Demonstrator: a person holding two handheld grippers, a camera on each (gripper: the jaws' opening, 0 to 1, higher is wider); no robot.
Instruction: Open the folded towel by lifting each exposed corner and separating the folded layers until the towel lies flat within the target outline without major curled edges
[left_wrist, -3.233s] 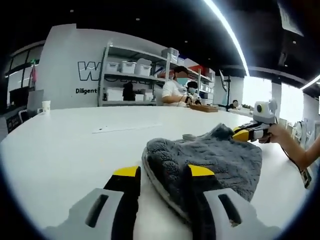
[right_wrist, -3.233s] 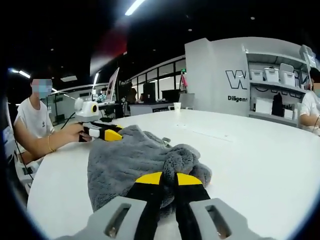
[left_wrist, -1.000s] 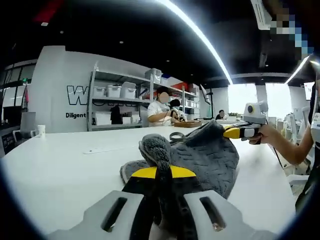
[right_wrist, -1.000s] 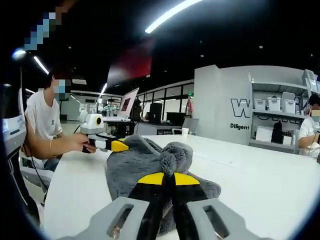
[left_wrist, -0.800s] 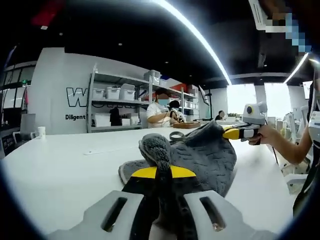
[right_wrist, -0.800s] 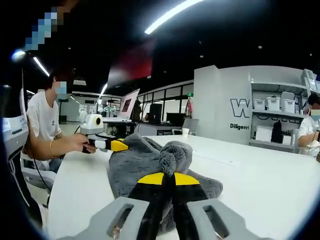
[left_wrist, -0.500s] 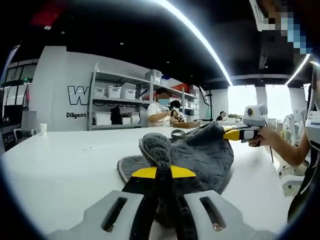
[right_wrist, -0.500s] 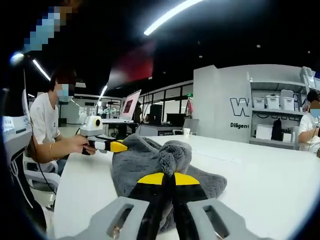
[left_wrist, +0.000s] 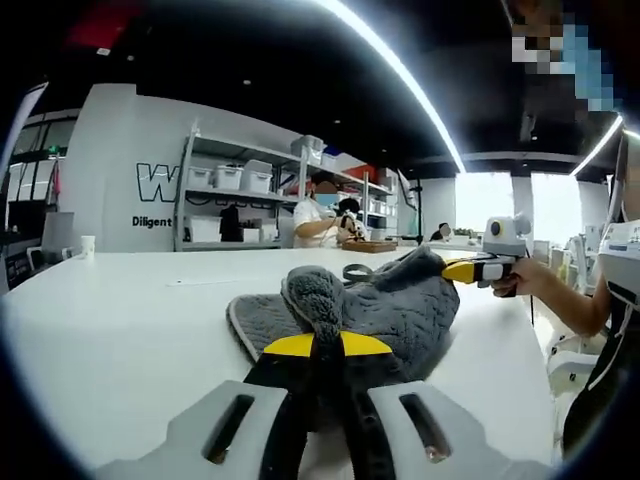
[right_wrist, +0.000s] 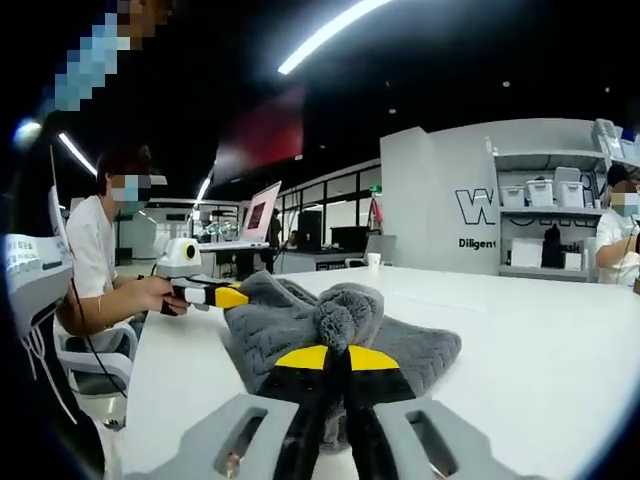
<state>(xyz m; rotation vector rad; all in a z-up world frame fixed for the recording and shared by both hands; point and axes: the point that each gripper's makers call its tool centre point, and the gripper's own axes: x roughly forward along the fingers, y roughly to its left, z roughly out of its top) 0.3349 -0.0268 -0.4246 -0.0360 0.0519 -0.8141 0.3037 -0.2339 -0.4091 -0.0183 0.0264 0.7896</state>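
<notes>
Item: grey plush towel (left_wrist: 395, 305), thick ribbed pile with a paler edge binding, on the white tabletop (left_wrist: 120, 320). Condition: partly opened, I judge; bunched and humped between my two tools, not flat, one edge curled. No target outline that I can make out. Remaining: spread, flatten.

Left gripper (left_wrist: 316, 345): yellow-tipped jaws closed tight on a pinched tuft of towel. Right gripper (right_wrist: 334, 357): likewise clamped on a corner; I also see it at the towel's far side (left_wrist: 470, 268).

Surroundings: seated person (right_wrist: 95, 265); grey shelving with white bins (left_wrist: 240, 190).
</notes>
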